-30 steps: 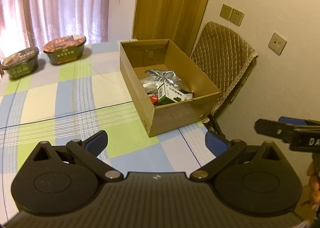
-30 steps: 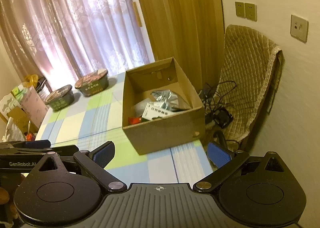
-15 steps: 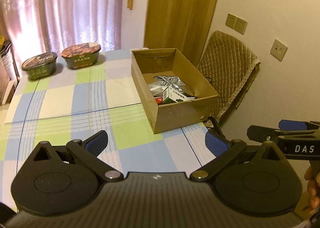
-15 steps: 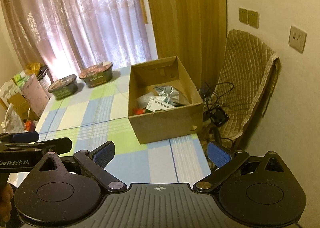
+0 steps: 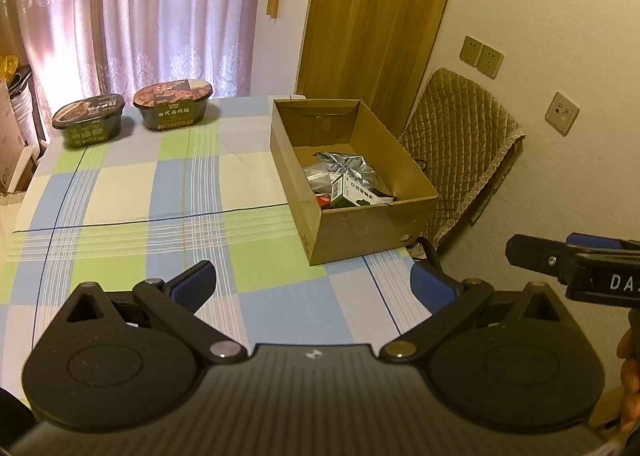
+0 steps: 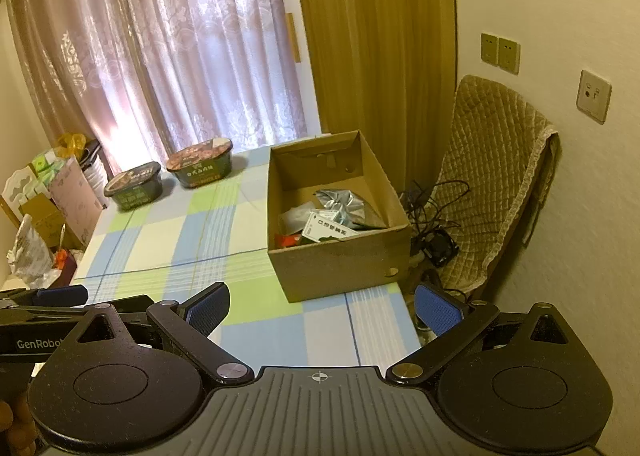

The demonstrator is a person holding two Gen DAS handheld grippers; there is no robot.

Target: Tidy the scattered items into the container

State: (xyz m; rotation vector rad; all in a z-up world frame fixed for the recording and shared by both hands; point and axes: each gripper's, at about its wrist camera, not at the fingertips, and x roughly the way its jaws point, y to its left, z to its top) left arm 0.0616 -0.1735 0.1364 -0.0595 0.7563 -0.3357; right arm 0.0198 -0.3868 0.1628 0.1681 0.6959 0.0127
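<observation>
Checked tablecloth [image 5: 120, 192] now shows more widely: both grippers have drawn back from the cardboard box [image 5: 360, 224], left gripper [image 5: 312, 284] and right gripper [image 6: 320, 308] gaping wide, empty. Foil pouch [image 5: 344, 164] and carton [image 5: 354, 194] lie inside; two noodle bowls [image 5: 172, 104] remain out, possibly next.

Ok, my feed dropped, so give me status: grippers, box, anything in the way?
Left gripper open, empty. Right gripper open, empty. Cardboard box upright on the table, items inside. Two noodle bowls at the table's far end; nothing in the way.
</observation>
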